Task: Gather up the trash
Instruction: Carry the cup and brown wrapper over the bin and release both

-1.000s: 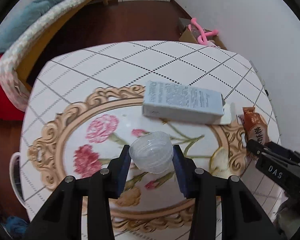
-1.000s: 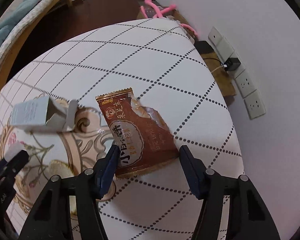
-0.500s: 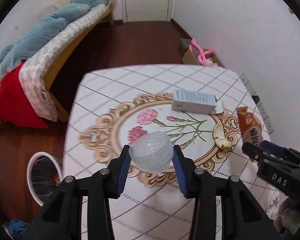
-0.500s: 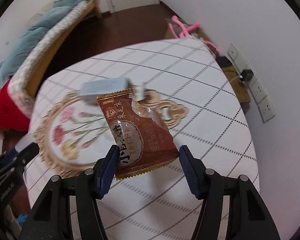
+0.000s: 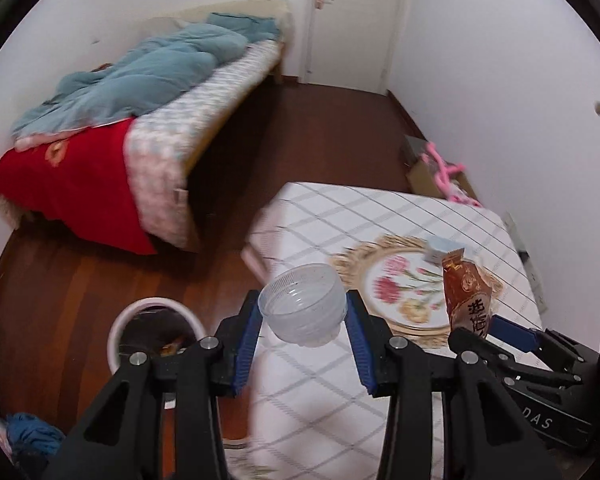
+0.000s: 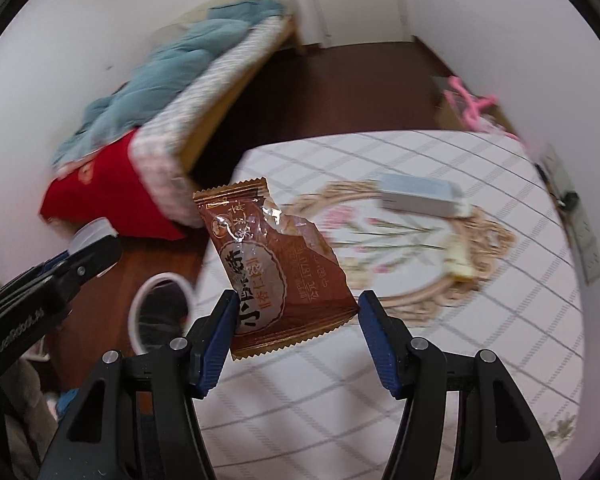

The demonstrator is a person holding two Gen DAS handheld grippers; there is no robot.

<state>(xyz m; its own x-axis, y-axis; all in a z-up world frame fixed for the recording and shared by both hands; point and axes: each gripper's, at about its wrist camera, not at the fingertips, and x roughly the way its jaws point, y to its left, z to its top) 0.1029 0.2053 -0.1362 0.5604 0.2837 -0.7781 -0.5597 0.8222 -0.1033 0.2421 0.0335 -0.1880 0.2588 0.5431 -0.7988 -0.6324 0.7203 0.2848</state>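
My left gripper (image 5: 303,334) is shut on a clear plastic cup (image 5: 303,305), held in the air over the table's left edge. My right gripper (image 6: 296,334) is shut on a brown snack wrapper (image 6: 274,268), held up above the table; the wrapper also shows in the left wrist view (image 5: 466,300). A white round trash bin (image 5: 152,332) stands on the floor left of the table, also in the right wrist view (image 6: 160,312). A pale blue carton (image 6: 420,194) lies on the table.
The table (image 6: 480,320) has a white checked cloth with a flower medallion. A bed (image 5: 148,120) with blue quilt and red cover stands at left. A cardboard box with pink items (image 5: 440,168) sits by the wall. Dark wood floor lies between.
Both grippers have lifted and pulled back from the table with the cup and the wrapper, swinging left. The trash bin now shows closer below the left gripper.
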